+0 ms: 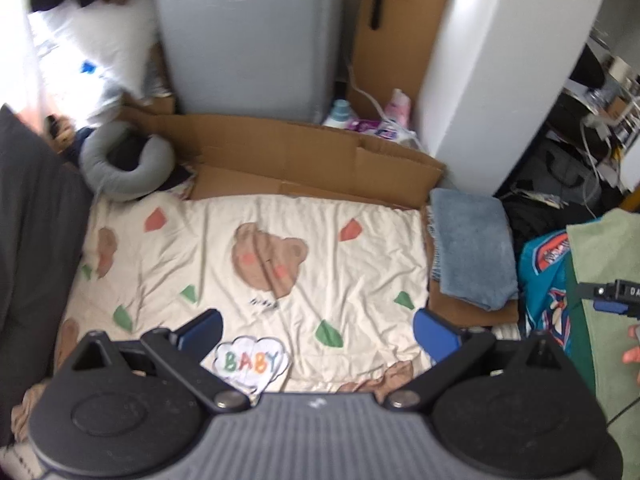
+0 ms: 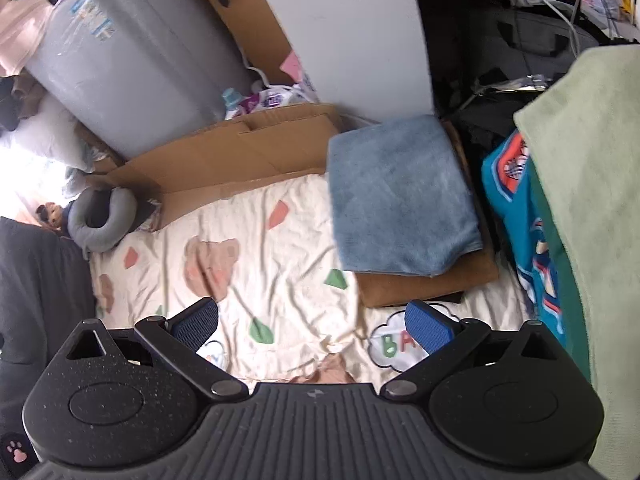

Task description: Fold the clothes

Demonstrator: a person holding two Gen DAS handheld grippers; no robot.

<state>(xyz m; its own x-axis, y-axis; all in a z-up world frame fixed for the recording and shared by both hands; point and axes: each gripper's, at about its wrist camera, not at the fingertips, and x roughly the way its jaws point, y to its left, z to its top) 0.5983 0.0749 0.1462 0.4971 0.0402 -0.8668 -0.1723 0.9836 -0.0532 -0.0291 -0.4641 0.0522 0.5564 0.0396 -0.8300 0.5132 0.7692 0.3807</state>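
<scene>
Green towel (image 2: 592, 184): unfolded, draped at far right, beside right claw (image 2: 316, 326), well apart from left claw (image 1: 318, 330). Both claws released, empty, above bear-print bed sheet (image 1: 248, 264). Right claw nearer.

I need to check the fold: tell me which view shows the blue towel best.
The right wrist view. The blue towel is large and near the centre there, its whole folded top and edges showing, lying on cardboard. The left wrist view shows it smaller, off to the right.
</scene>
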